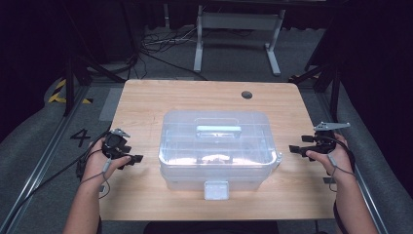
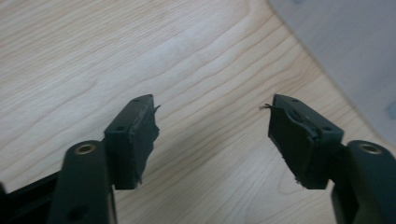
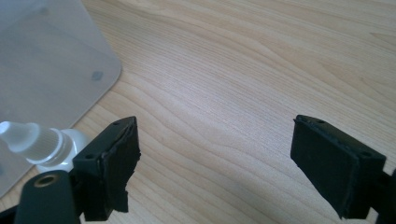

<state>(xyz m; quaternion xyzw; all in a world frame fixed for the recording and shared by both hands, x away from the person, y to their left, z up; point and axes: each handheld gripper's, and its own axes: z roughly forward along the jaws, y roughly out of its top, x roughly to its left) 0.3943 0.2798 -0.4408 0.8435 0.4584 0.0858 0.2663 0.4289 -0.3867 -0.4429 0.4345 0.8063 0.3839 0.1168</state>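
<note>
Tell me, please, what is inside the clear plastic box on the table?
Through the frosted lid of the clear plastic box, only blurred pale and brownish shapes show near its front. What they are cannot be told.

A light wooden table (image 1: 146, 105) stands on grey carpet (image 1: 29, 141). Beyond it, a white metal frame (image 1: 237, 29) and loose black cables (image 1: 160, 44) sit before dark, unlit surroundings.

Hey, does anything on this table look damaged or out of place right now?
The black rubber pads on the left gripper look frayed and torn at their edges. The clear plastic lidded box sits squarely on the wooden table.
</note>
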